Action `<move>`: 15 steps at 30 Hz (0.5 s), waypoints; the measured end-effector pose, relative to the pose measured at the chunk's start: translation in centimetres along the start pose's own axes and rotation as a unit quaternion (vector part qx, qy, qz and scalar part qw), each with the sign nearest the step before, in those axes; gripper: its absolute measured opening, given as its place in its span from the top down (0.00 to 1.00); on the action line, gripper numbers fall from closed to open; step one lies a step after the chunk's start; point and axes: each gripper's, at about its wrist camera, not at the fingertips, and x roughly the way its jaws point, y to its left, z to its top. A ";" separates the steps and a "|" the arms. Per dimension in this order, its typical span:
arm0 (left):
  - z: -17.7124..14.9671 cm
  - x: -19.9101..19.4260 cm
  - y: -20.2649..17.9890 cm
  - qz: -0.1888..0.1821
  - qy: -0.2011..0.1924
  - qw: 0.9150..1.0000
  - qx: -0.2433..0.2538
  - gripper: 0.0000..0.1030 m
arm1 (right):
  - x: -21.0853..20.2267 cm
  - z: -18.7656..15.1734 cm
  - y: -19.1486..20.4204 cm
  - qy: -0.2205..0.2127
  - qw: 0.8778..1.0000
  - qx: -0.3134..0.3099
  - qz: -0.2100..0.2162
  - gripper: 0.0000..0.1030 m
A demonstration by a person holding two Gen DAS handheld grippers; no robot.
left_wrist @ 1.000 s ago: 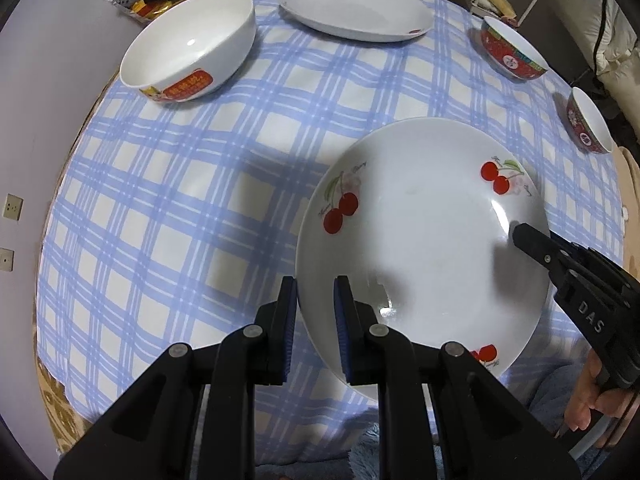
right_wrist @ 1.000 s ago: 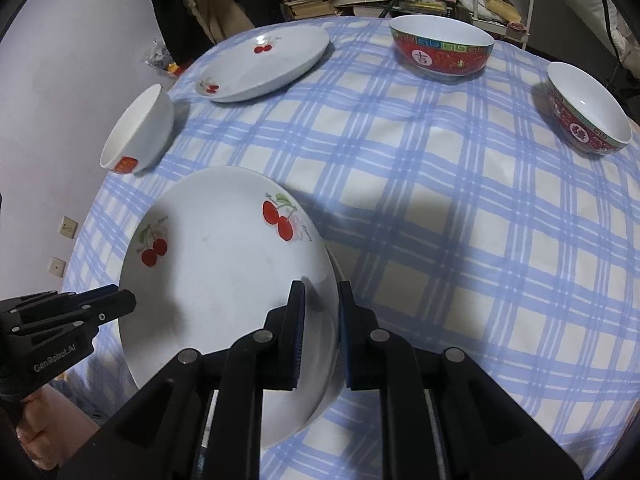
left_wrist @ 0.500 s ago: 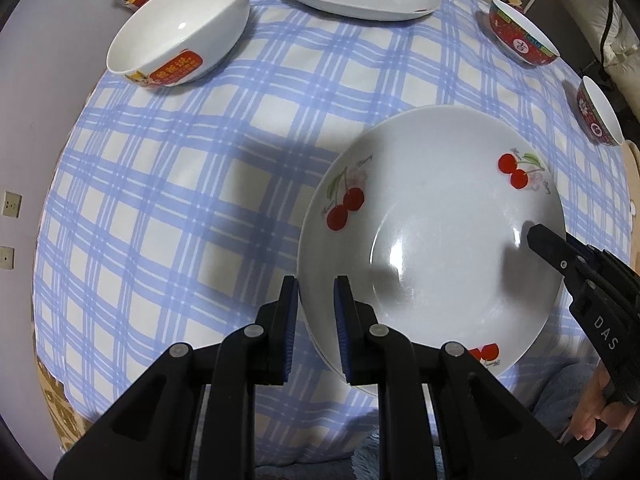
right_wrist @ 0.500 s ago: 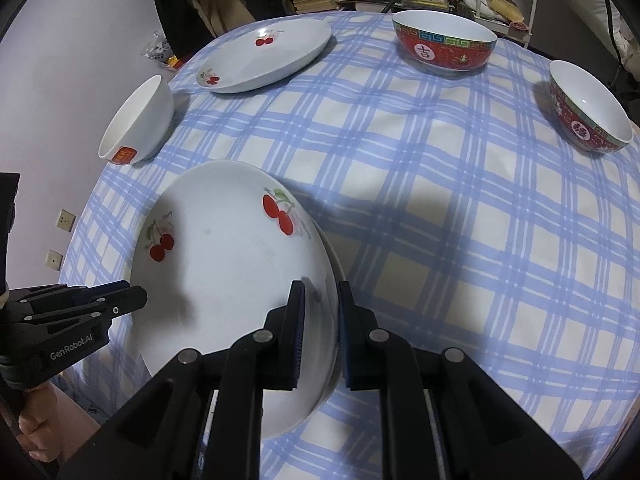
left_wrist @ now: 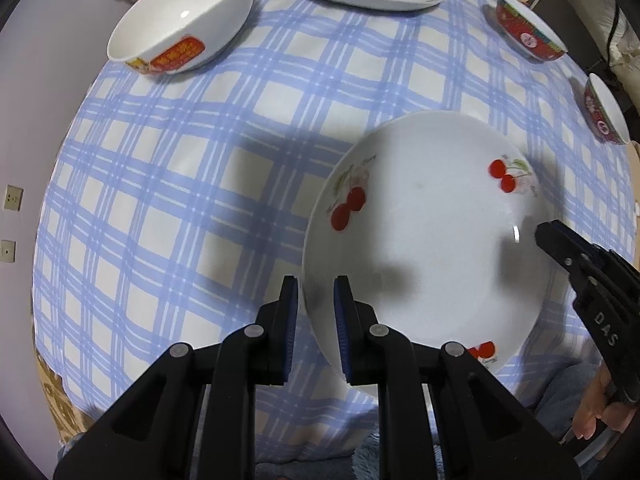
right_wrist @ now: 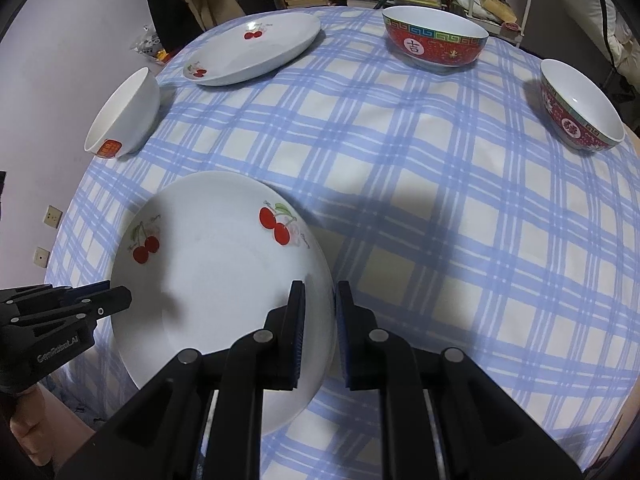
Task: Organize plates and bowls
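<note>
Both grippers, left (left_wrist: 316, 316) and right (right_wrist: 320, 320), still pinch opposite rims of the cherry plate (left_wrist: 424, 240), fingers nearly closed on its edge. Since a second ago I've carried it farther over the bench (right_wrist: 420, 200), toward the second cherry plate (right_wrist: 256, 50), likely for stacking.

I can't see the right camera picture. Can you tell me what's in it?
Two black tools hold a white cherry plate by opposite rims: the right tool near, the left tool opposite. Beyond, on the blue checked tablecloth, sit another cherry plate, a white bowl and two red bowls.
</note>
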 end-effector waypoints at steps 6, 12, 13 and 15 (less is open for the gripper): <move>-0.3 -0.2 -0.1 0.002 -0.005 1.000 0.000 0.82 | 0.1 -0.1 -0.1 0.005 1.000 0.006 0.002 0.84; -0.7 -1.4 -0.1 0.012 -0.029 1.000 0.000 0.79 | -0.3 -0.1 -0.1 0.001 1.000 0.003 -0.006 0.83; -0.6 -1.6 0.0 0.013 -0.032 0.999 -0.001 0.78 | -0.4 -0.1 -0.2 -0.001 1.000 0.004 -0.008 0.80; -0.6 -1.8 0.1 0.019 -0.035 0.999 -0.003 0.78 | -0.8 -0.1 -0.4 -0.004 1.000 0.008 -0.016 0.71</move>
